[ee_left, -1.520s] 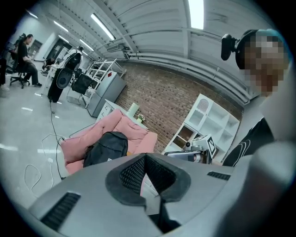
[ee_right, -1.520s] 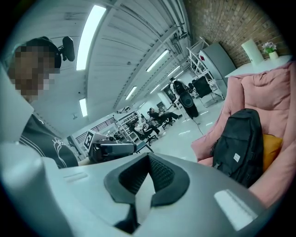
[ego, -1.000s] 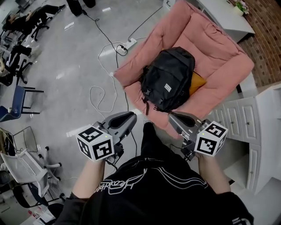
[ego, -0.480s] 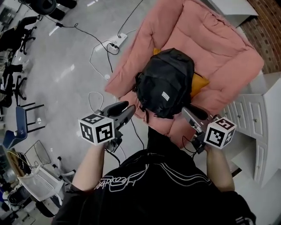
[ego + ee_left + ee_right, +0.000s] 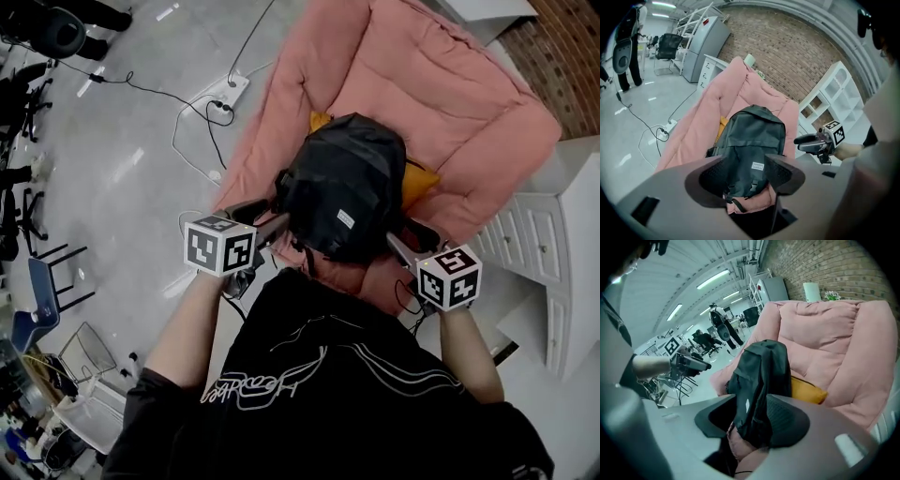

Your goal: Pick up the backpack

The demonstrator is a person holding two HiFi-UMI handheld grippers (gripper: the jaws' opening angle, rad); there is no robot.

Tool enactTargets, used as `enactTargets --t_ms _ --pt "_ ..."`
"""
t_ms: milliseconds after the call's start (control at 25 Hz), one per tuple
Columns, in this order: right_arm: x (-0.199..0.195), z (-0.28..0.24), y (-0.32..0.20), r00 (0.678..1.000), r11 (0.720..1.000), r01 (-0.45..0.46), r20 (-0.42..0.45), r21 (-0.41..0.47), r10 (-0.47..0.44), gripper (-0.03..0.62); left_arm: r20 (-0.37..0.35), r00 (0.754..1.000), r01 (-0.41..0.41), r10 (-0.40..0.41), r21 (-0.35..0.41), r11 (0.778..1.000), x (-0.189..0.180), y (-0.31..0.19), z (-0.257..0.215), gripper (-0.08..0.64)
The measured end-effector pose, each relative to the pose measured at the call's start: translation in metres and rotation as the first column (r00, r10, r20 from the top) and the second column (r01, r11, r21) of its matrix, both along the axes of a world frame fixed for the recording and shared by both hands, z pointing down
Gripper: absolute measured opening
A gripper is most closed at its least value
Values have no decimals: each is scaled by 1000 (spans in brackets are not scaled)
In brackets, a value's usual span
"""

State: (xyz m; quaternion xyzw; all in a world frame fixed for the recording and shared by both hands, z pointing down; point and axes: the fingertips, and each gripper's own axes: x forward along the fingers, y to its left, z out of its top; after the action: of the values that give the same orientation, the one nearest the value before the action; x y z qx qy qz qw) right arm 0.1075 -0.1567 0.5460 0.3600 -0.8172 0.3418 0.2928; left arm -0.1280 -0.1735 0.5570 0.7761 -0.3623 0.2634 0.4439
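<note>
Black backpack [image 5: 342, 197] resting on the seat of a pink padded armchair [image 5: 450, 103], near the seat's front edge, with the panel bearing a small white label facing outward. A yellow cushion [image 5: 424, 178] lies behind it, partly covered. The left hand-held gripper [image 5: 265, 217] is just beside the backpack's left flank. Its jaws are spread and have just been opening; in the left gripper view the lower part of the backpack shows in the gap between them, with neither pad pressing on it. The right hand-held gripper [image 5: 408, 237] is just beside the right flank. Its jaws are likewise spread and have just been opening; the right gripper view shows the backpack's edge between them, ungripped. Each hand-held gripper carries a marker cube, left [image 5: 220, 247] and right [image 5: 449, 277]. A person in a black top [image 5: 319, 394] holds both. On the grey floor [image 5: 122, 169] to the left of the armchair lie a white power strip [image 5: 228, 91] and cables [image 5: 192, 141]. A white cabinet with drawers [image 5: 544, 262] stands to the right.
</note>
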Motion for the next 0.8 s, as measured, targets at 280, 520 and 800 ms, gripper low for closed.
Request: enactTargets --t_ms 280,520,800 --pt "-9 42 -12 995 994 -94 -50 -62 91 241 20 992 -128 128 0 992 7 -35 36 235" --pt "-16 64 -18 978 978 -196 -86 -77 189 242 38 968 -247 247 -8 969 15 -57 67 242" --pt "-21 76 -21 957 966 -257 -150 -26 250 242 9 945 -326 326 -15 945 27 -70 92 242"
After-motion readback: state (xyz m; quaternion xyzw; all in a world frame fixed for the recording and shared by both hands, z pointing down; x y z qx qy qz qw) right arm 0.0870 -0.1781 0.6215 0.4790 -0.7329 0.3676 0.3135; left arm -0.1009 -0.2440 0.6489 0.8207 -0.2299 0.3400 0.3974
